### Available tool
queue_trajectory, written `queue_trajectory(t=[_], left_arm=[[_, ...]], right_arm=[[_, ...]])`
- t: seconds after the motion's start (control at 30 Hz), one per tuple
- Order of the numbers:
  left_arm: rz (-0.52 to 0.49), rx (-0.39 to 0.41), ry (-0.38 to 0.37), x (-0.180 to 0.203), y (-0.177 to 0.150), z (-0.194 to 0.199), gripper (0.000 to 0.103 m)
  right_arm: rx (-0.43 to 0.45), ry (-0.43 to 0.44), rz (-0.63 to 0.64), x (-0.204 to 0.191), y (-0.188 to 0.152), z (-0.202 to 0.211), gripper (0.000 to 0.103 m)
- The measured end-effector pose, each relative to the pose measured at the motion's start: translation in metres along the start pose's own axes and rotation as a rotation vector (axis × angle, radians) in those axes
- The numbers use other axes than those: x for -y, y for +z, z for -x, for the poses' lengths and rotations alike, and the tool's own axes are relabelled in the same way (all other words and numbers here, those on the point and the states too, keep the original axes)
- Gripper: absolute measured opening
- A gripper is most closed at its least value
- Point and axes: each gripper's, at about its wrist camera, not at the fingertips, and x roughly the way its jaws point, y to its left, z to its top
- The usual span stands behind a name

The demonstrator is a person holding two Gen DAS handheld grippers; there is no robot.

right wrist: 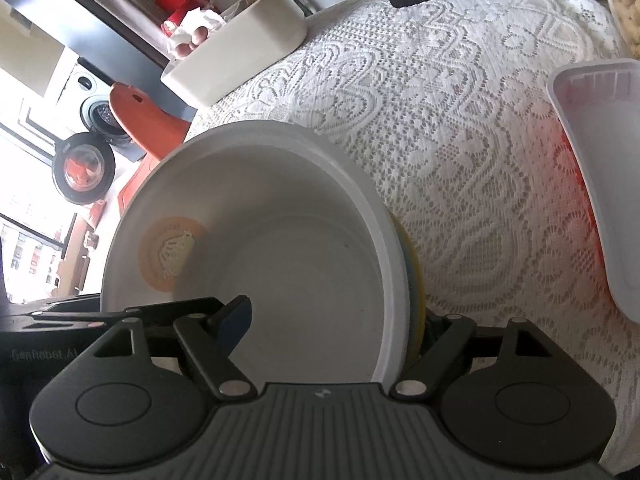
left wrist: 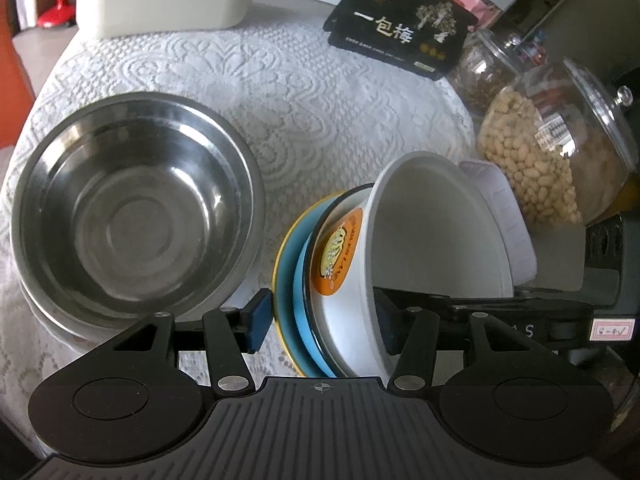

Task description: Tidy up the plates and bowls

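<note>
While a white bowl [left wrist: 432, 240] is nested, tilted, on a blue plate [left wrist: 300, 300] at lower centre, the steel bowl [left wrist: 132, 208] at left remains unstacked. The left gripper [left wrist: 320, 320] is clamped across plate and bowl; the right gripper [right wrist: 336, 324] straddles them, contact hidden. The plate's underside is hidden.

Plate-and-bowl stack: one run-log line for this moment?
left tongs: shut on stack | right tongs: open, astride white bowl wall | stack: tilted on edge | steel bowl: upright, apart
</note>
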Motion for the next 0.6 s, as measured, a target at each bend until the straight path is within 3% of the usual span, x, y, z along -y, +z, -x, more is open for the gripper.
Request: queue_trajectory(t=[0.6], left_arm=[[0.006, 0.017, -0.030, 0.0028, -0.0010, -0.0029, 0.059]], right_arm=[[0.007, -0.008, -0.005, 0.0061, -0.0021, 0.0045, 0.084]])
